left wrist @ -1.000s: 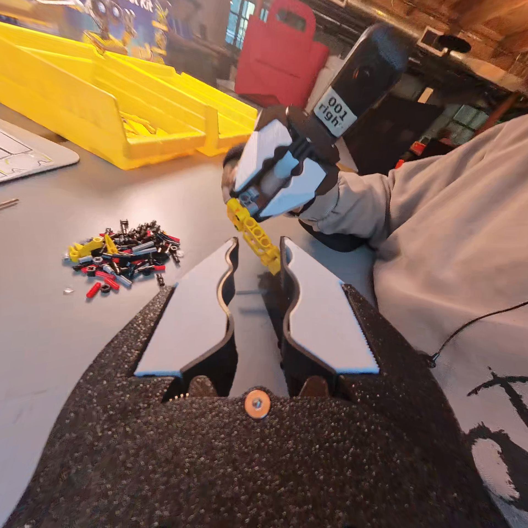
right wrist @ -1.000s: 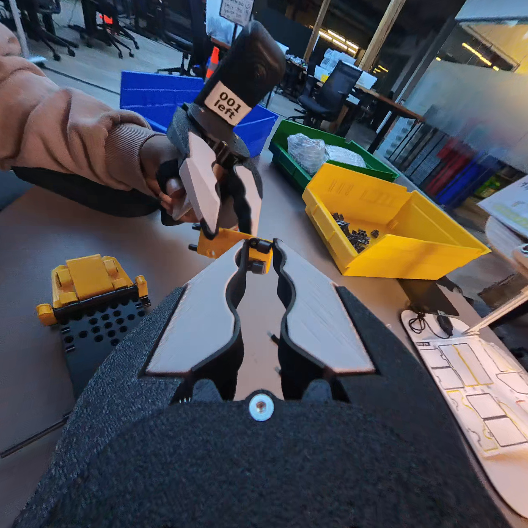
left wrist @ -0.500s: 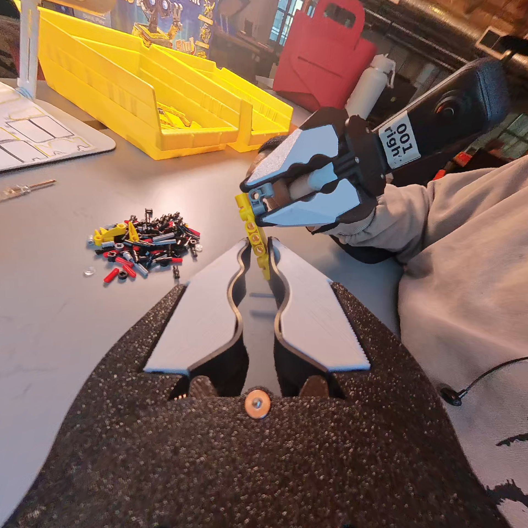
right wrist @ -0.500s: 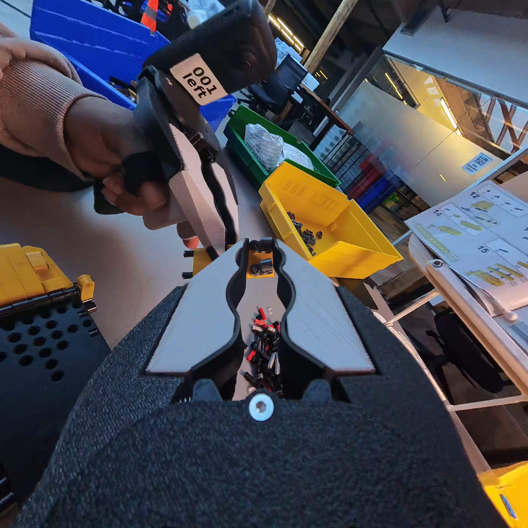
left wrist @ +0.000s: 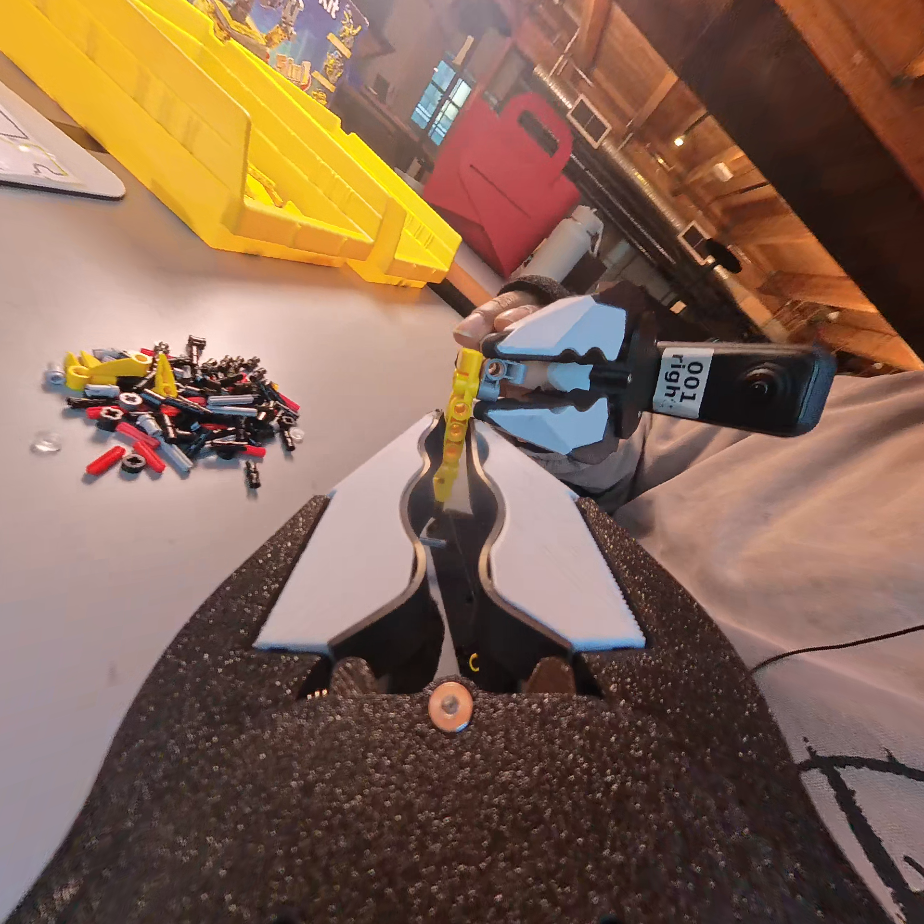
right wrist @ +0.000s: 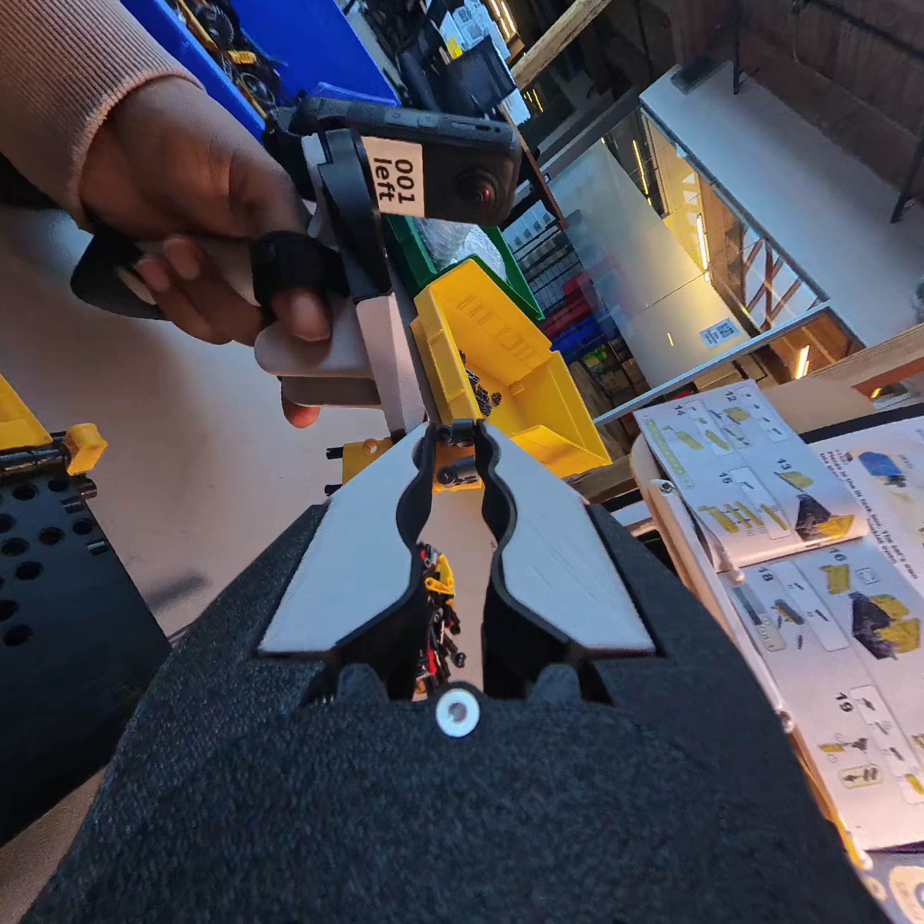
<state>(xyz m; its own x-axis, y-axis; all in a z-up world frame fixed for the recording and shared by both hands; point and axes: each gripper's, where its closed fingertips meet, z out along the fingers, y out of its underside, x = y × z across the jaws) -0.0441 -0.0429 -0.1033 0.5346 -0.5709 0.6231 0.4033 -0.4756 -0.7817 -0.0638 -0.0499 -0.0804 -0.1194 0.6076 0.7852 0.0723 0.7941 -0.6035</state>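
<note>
Clamping one yellow beam (left wrist: 454, 434), left gripper (left wrist: 452, 425) and right gripper (right wrist: 455, 434) (grey connector (left wrist: 500, 374) shows left view only).

A grey table (left wrist: 150, 550) stretched below and left of the left claw. Beyond it, well past the claw tips, a small window (left wrist: 442, 102) showed blue daylight. Above and right of that claw ran a wooden ceiling (left wrist: 750, 165) with warm lamps and a metal duct (left wrist: 645, 185). Ahead of the right claw, far off, stood a frosted glass partition (right wrist: 645, 280) and shelves of coloured bins (right wrist: 575, 310). A timber post (right wrist: 555, 40) rose above that claw, and strip lights (right wrist: 700, 245) glowed yellow to its upper right. A dark office chair (right wrist: 475, 70) stood far behind.
</note>
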